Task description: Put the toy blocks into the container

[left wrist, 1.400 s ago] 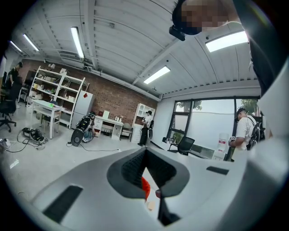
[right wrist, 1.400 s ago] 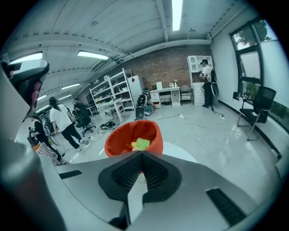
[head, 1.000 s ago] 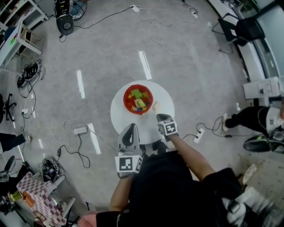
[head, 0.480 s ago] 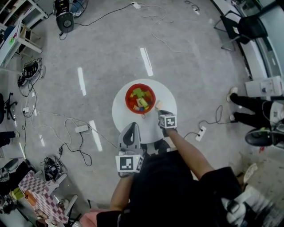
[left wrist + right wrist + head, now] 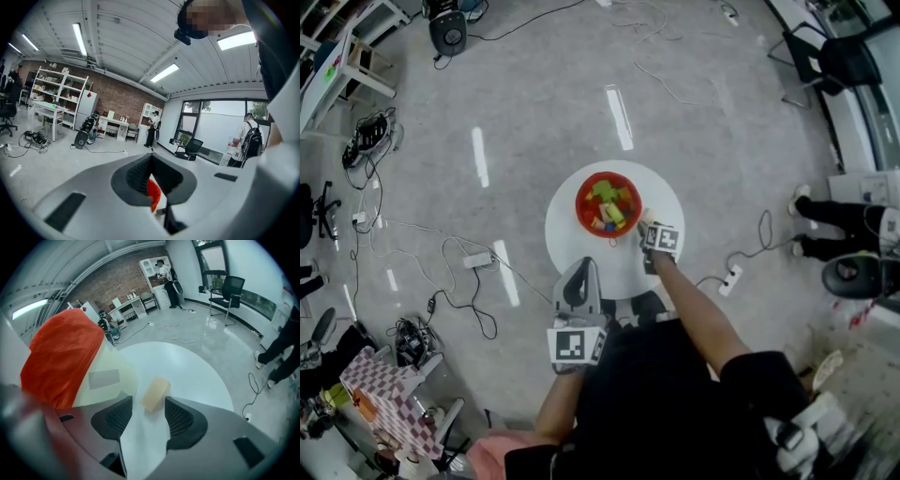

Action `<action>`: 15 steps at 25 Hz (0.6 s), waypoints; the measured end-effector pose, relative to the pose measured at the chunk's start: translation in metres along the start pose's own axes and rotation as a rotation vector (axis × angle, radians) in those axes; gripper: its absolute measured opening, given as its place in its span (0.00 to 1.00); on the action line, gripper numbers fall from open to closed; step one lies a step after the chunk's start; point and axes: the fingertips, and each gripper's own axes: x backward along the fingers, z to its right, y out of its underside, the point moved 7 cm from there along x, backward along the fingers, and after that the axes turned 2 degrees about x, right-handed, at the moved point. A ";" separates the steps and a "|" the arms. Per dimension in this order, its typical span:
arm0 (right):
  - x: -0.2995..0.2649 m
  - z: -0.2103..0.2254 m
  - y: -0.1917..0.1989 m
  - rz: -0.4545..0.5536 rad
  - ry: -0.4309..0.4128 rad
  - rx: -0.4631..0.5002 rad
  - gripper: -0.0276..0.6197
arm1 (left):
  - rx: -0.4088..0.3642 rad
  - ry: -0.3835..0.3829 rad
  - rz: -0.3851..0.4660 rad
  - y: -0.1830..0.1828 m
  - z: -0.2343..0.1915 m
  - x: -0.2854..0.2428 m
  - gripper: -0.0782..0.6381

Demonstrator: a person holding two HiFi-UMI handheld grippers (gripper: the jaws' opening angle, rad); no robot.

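Close to the person's body, the grey left gripper [image 5: 583, 266] hangs over the near edge of the round white table [image 5: 572, 246], its jaws pressed together with nothing between them; the red of the container shows through the slit behind the tips in the left gripper view. Further out, the grey right gripper [image 5: 148, 405] points steeply down at the tabletop. Its jaws have just been opening and now stand spread, with a pale beige wooden toy block [image 5: 155, 393] lying flat on the table between them, the pads clear of it. Just beside this block, on its left, stands the round red mesh container [image 5: 580, 204], already holding coloured toy blocks [image 5: 607, 208]. Beyond the table, cables trail across the grey floor [image 5: 525, 103].
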 end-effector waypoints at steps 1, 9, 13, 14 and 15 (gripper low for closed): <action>-0.003 0.000 -0.002 0.000 0.003 -0.003 0.35 | 0.002 -0.002 -0.002 0.001 -0.001 -0.001 0.11; -0.023 0.003 -0.006 -0.063 0.086 0.030 0.36 | 0.010 -0.013 -0.010 0.002 -0.003 0.001 0.11; -0.024 0.006 0.000 -0.076 0.092 0.017 0.27 | 0.008 -0.020 -0.016 0.006 -0.007 0.003 0.11; -0.023 0.006 0.002 -0.080 0.085 0.022 0.27 | 0.010 -0.021 -0.015 0.006 -0.007 0.003 0.11; -0.022 0.006 0.003 -0.081 0.076 0.030 0.26 | 0.012 -0.021 -0.011 0.006 -0.008 0.003 0.11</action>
